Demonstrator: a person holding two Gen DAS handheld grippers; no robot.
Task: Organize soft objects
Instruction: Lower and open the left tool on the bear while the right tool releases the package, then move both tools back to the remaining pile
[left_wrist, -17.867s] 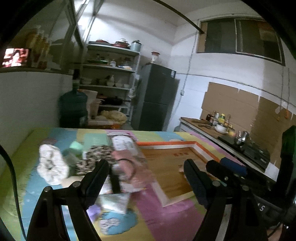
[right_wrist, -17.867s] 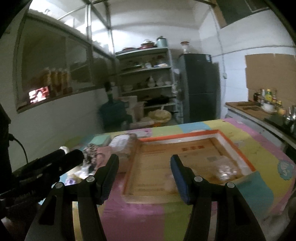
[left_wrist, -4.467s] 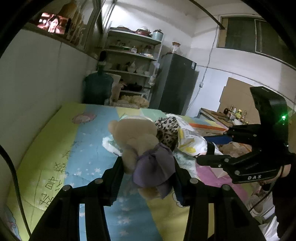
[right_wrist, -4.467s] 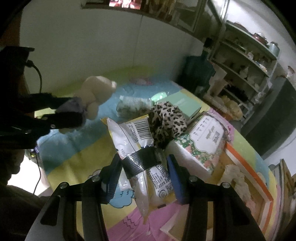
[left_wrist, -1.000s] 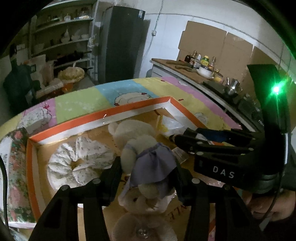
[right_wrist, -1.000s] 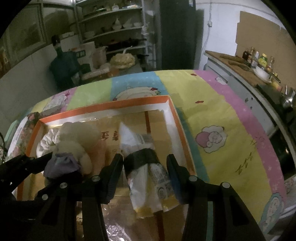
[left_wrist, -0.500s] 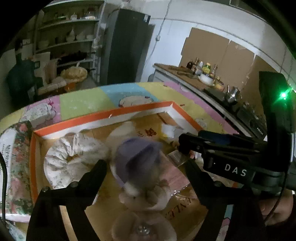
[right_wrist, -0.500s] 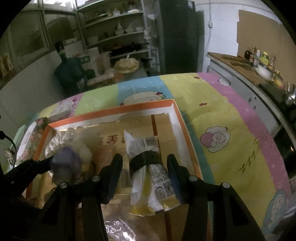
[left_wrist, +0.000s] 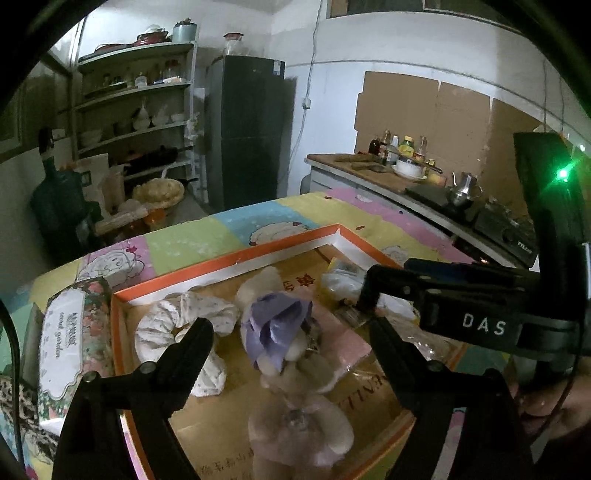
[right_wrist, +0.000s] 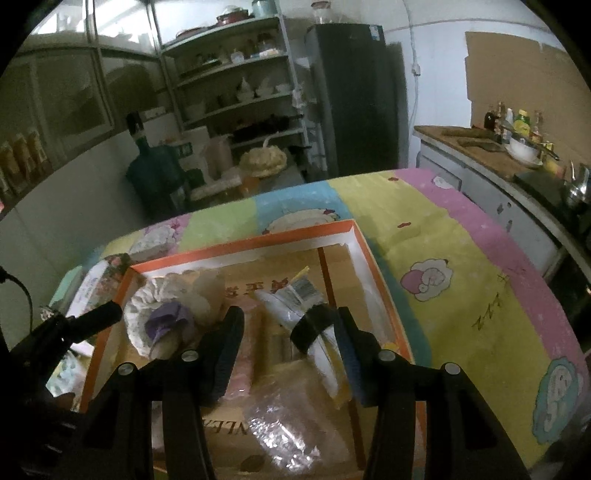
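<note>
"DAS" on right tongs body; "secret garden" on floral tissue pack, roughly legible.

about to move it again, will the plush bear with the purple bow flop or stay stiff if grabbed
Probably floppy: the plush bear lies slumped in the box, its purple bow crumpled. Likely light and compressible, being fuzzy stuffed fabric. Unlikely to roll, since it rests sprawled.
</note>
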